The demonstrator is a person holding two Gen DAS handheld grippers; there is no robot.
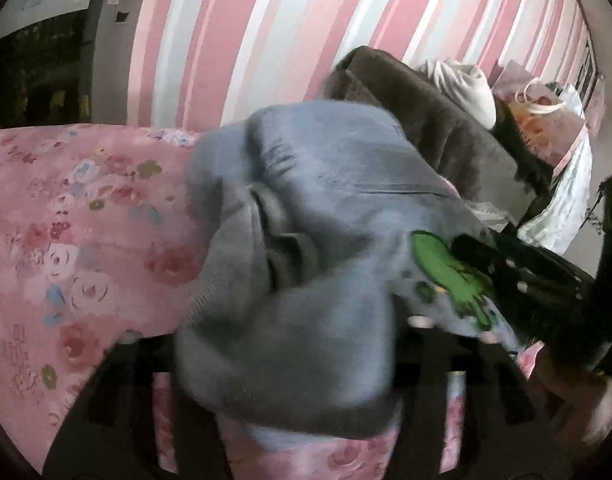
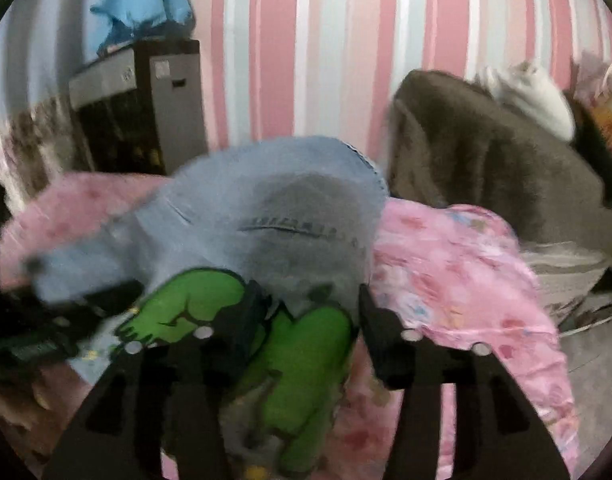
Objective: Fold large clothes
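A grey-blue sweatshirt [image 1: 306,208] with a green print [image 1: 446,272] lies bunched on the pink floral bedsheet [image 1: 66,220]. In the left wrist view the cloth hangs over my left gripper [image 1: 282,368] and hides its tips. Only the dark fingers [image 1: 118,384] show on either side. My right gripper [image 1: 538,288] reaches in from the right at the print. In the right wrist view the sweatshirt [image 2: 274,208] humps up, blurred. My right gripper [image 2: 310,312] stands with its jaws apart over the green print [image 2: 306,360]. My left gripper [image 2: 38,344] is a dark blur at the left.
A brown plush blanket [image 2: 486,160] is heaped at the back right with a white bundle [image 2: 538,88] on it. A dark cabinet [image 2: 138,108] with blue cloth [image 2: 146,0] on top stands against the striped wall. Grey floor [image 2: 598,380] lies beyond the bed's right edge.
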